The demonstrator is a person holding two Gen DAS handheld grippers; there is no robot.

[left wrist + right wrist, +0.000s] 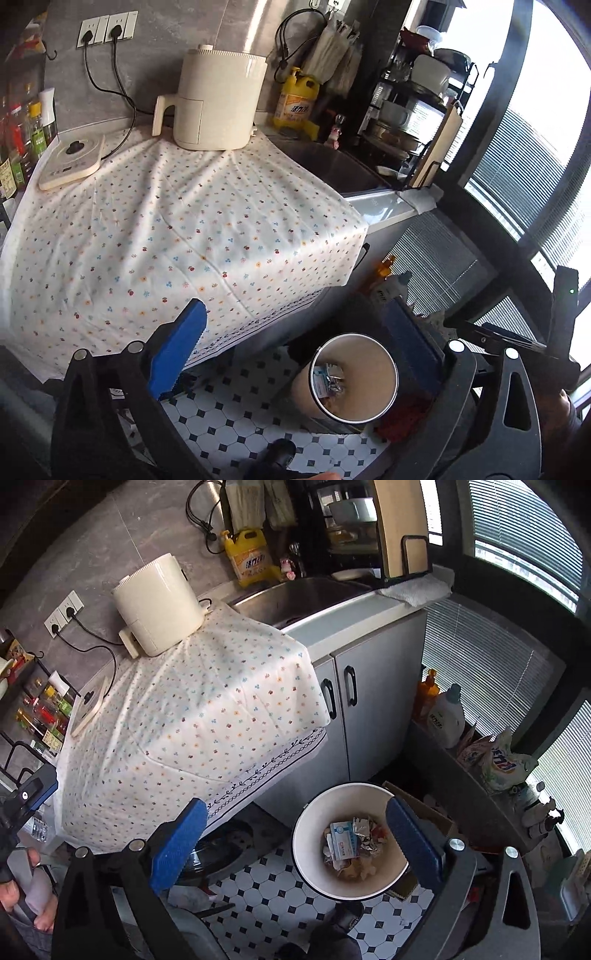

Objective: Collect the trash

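Trash (349,843) lies in the bin (314,814) on the floor (273,897), right of the cloth-covered counter (192,716).

Daylight is admitted through the slatted blinds (517,528) at the right of both views; the panes (546,122) are blown out to near white in the left wrist view. Soft light-and-shadow bands are thrown across the flowered cloth (177,236), brighter near its back in the right wrist view (207,686). The tiled floor (280,897) under the counter is dimmer. A streak of glare is seen on the grey wall (255,26). Strong fisheye bending is present: window frames and counter edges are curved, corners are vignetted to black. Centre detail is reasonably sharp; the edges are softened, with slight smear low in the frames.
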